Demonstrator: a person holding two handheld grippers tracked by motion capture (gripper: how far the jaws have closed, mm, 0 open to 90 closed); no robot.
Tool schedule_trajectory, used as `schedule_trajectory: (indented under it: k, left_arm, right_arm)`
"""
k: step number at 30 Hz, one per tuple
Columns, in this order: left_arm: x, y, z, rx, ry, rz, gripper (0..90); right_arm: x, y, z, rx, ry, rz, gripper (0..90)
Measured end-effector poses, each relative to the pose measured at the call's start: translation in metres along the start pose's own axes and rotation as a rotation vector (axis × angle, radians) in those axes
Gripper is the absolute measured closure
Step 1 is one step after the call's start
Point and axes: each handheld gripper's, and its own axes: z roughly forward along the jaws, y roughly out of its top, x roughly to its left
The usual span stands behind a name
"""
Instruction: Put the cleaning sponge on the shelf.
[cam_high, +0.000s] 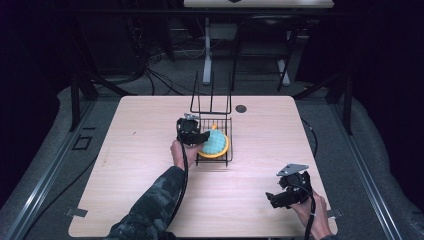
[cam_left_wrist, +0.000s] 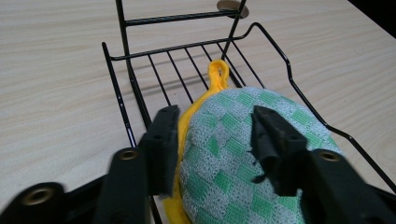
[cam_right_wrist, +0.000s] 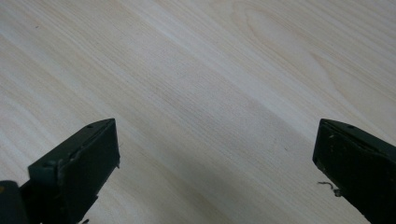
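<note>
Green-and-white checked woven pot holder (cam_left_wrist: 233, 154) with a yellow rim and hanging loop lies in the black wire rack's (cam_high: 212, 107) lower tray, at the centre of the high view, so the placing looks done. Left gripper (cam_left_wrist: 215, 135) straddles the cloth's edge with its jaws parted, one outside the yellow rim, one resting on top, not pinching. What remains, I judge, is lifting that hand clear. Nothing else sits in the rack. Right gripper (cam_high: 289, 192) waits at lower right over the pale wooden table (cam_right_wrist: 196, 84), jaws wide apart and empty.
</note>
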Motion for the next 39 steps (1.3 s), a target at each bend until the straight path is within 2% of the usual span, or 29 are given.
schedule_trajectory:
  k: [2,3,5,13,17,20,26,32,36,37,38,39]
  left_arm:
    - [0.001,0.000,-0.001,-0.005,-0.002,-0.006,40.9]
    - [0.002,0.000,-0.003,-0.014,-0.003,-0.013,40.9]
    - [0.004,0.001,-0.007,-0.024,-0.005,-0.019,32.5]
    - [0.011,0.003,-0.022,-0.034,0.001,-0.002,16.9]
    - [0.018,0.003,-0.032,-0.031,0.002,0.007,14.9]
    - [0.023,0.003,-0.042,-0.029,0.011,0.002,9.5]
    - [0.038,-0.002,-0.066,-0.042,0.033,0.009,7.6]
    - [0.043,-0.007,-0.082,-0.045,0.037,0.018,3.6]
    - [0.046,-0.014,-0.102,-0.055,0.043,0.045,2.1]
    - [0.046,-0.014,-0.102,-0.055,0.043,0.045,1.6]
    - [0.047,-0.017,-0.111,-0.051,0.043,0.069,1.1]
    - [0.046,-0.019,-0.115,-0.054,0.044,0.075,0.9]
  right_arm:
    - [0.000,0.000,0.000,0.001,0.000,0.000,0.0]
    - [0.000,0.000,0.000,0.001,0.000,0.000,0.0]
    - [0.000,0.000,-0.001,0.003,0.000,0.001,0.0]
    - [-0.001,0.000,-0.002,-0.003,0.002,0.003,0.0]
    - [-0.001,0.000,-0.002,-0.002,-0.001,0.002,0.0]
    - [-0.001,0.000,-0.002,-0.002,-0.001,0.001,0.0]
    - [-0.001,-0.001,-0.002,-0.001,-0.005,0.000,0.0]
    - [0.000,-0.001,-0.002,-0.002,-0.006,0.003,0.0]
    - [0.000,-0.002,-0.003,-0.005,-0.008,-0.003,0.1]
    - [0.000,-0.002,-0.003,-0.005,-0.008,-0.003,0.1]
    - [0.000,-0.002,-0.003,-0.004,-0.008,-0.002,0.1]
    - [0.000,-0.002,-0.003,-0.005,-0.009,-0.003,0.0]
